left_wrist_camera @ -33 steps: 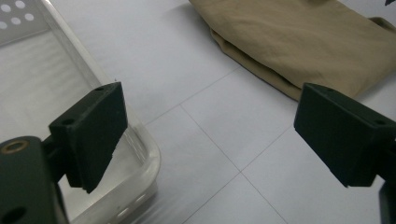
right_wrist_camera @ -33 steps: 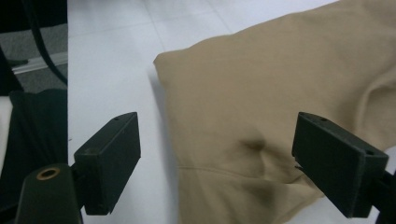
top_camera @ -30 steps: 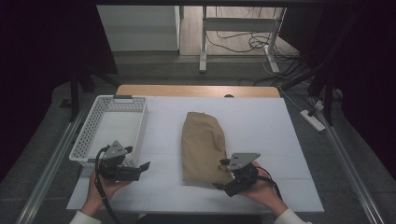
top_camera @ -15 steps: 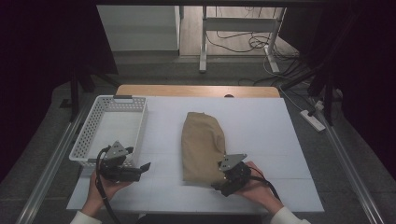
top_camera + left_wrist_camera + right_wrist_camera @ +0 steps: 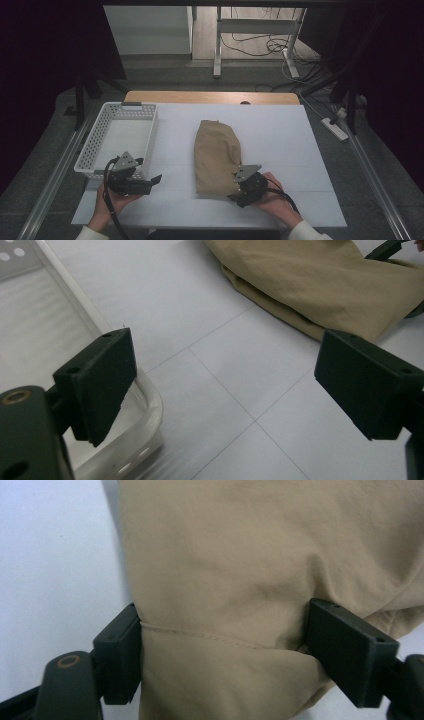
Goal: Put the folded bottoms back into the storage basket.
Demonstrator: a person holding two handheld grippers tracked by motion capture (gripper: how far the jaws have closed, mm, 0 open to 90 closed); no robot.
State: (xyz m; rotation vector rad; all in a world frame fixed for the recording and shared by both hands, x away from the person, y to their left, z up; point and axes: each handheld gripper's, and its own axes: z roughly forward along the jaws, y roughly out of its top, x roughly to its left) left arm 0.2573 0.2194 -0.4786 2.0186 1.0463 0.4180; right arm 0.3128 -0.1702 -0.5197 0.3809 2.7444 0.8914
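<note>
Your right gripper (image 5: 239, 189) sits at the near right corner of the folded tan trousers (image 5: 216, 155), jaws wide and just closing in, cloth bunched between them at a stitched seam (image 5: 210, 635), pads touching the fabric on both sides but likely not clamped yet. The garment looks soft, light and limp, so it'll sag and unfold if lifted by one layer; pinch all layers at that seam edge. Your left gripper (image 5: 150, 181) is wide open and empty, white basket (image 5: 95, 150) right beside it, trousers ahead across the white table (image 5: 280, 130).
</note>
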